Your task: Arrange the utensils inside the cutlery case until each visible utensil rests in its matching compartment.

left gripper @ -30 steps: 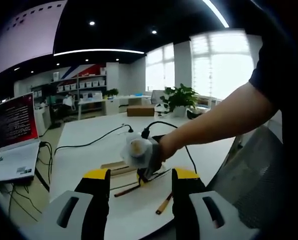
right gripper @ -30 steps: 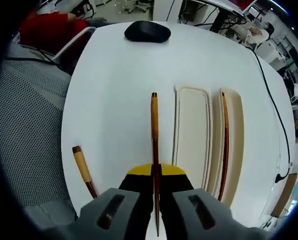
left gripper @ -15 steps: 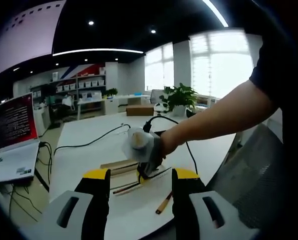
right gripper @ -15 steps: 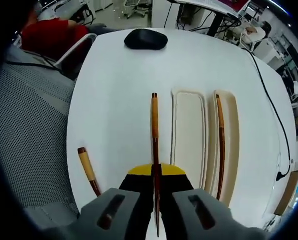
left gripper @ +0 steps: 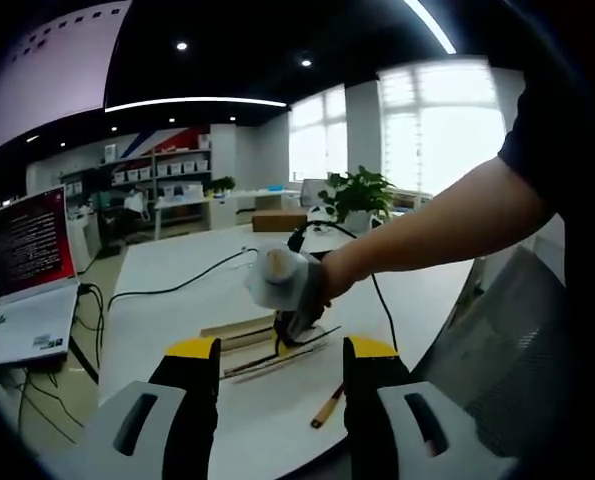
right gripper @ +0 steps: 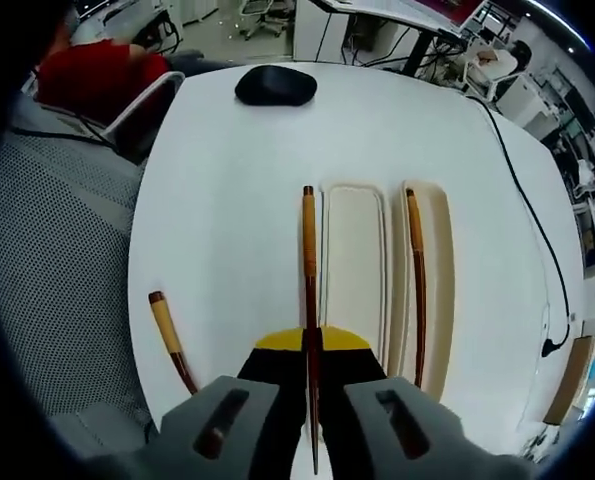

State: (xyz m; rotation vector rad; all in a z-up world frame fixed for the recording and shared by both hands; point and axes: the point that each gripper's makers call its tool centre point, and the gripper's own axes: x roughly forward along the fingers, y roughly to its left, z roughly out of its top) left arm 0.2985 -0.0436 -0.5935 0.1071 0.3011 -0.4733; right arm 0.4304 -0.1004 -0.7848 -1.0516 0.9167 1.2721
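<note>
Your right jaws clamp a chopstick (right gripper: 308, 262) pointing to 12 o'clock beside the cutlery case (right gripper: 354, 262); left jaws gape, level above the tabletop (left gripper: 177, 300).

left gripper (left gripper: 280, 372) agape, right gripper (right gripper: 312, 352) clamped

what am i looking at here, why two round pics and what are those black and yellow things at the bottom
A person holds a pair of tongs in each hand, and a fisheye camera rides on each, so each round picture looks along one pair. The left gripper view shows the left tongs open and empty, and beyond them the person's hand with the right tongs over the white table. The right gripper view looks down on the right tongs, shut on a wooden utensil. Beside it lies the cream case, with a second utensil in its far compartment. A third utensil lies loose on the table, near a black mouse.
</note>
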